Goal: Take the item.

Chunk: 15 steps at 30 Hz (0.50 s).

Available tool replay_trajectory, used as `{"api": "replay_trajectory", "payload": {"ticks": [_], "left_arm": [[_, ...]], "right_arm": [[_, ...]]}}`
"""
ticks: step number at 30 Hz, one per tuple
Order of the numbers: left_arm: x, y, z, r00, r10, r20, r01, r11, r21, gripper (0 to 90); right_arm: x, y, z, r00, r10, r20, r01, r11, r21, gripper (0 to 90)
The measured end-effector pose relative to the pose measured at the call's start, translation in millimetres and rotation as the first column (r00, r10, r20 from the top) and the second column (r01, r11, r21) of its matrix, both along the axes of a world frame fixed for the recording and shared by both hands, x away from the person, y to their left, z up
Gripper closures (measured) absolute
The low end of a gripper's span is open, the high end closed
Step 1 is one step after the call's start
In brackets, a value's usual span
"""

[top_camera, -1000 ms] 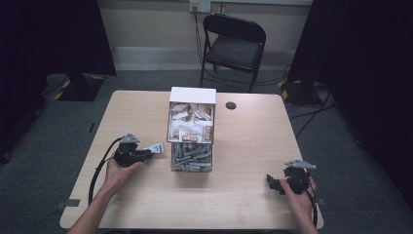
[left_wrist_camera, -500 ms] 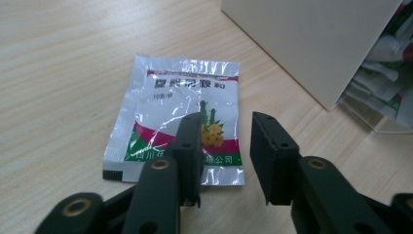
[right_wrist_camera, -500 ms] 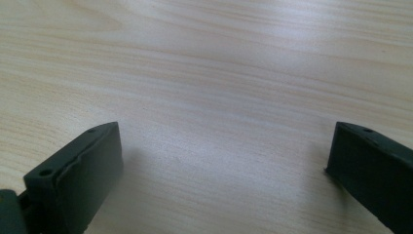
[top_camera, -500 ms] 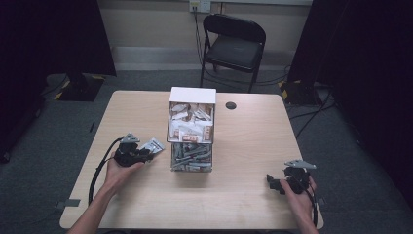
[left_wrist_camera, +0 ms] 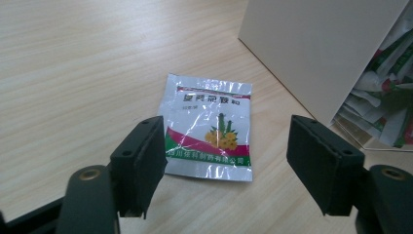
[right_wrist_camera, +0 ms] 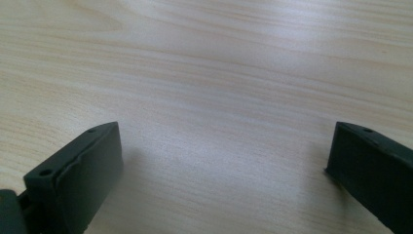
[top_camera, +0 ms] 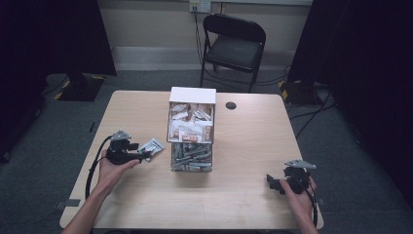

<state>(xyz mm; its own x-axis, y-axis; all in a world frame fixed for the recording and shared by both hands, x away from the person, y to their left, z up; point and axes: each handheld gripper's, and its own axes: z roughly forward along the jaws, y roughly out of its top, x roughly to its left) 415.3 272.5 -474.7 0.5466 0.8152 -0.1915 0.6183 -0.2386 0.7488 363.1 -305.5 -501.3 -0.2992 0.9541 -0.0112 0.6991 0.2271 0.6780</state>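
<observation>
Lying loose: one sachet on desk | left tongs wide open, empty | right tongs wide open, empty | high view: one box

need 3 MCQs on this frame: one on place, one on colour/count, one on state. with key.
1. Where does the sachet lie?
A. on the table, left of the box
B. inside the box
C. on the chair

2. What colour is the band across the sachet?
A. blue
B. red
C. black

3. How does the left gripper stand?
A. shut on the sachet
B. shut, empty
C. open, the sachet beyond its jaws

Key: 1 A, the high view shows it flat on the wood beside the box. 2 B, the left gripper view shows a red band. 3 C, its jaws stand wide apart, not touching the sachet.
</observation>
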Motion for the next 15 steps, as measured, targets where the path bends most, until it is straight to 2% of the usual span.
{"api": "replay_trajectory", "payload": {"ticks": [2, 9, 10, 12, 15], "left_arm": [[-3.5, 4.4, 5.7, 0.9999, 0.011, 0.009, -0.011, 0.9999, 0.001, 26.4], [-15.6, 10.7, 17.3, 0.9997, -0.001, 0.024, 0.0, 1.0, 0.006, 18.2], [-19.4, 11.9, 20.8, 0.9995, -0.006, 0.031, 0.006, 0.9998, 0.017, 18.1], [-24.6, 13.9, 24.5, 0.9991, -0.005, 0.043, 0.004, 0.9999, 0.013, 18.1], [-28.0, 16.2, 27.2, 0.9994, 0.007, 0.033, -0.007, 1.0, 0.004, 18.2]], "right_arm": [[0.0, 0.0, 0.0, 1.0, 0.0, 0.0, 0.0, 1.0, 0.0, 0.0], [0.0, 0.0, 0.0, 1.0, 0.0, 0.0, 0.0, 1.0, 0.0, 0.0], [0.0, 0.0, 0.0, 1.0, 0.0, 0.0, 0.0, 1.0, 0.0, 0.0], [0.0, 0.0, 0.0, 1.0, 0.0, 0.0, 0.0, 1.0, 0.0, 0.0], [0.0, 0.0, 0.0, 1.0, 0.0, 0.0, 0.0, 1.0, 0.0, 0.0]]}}
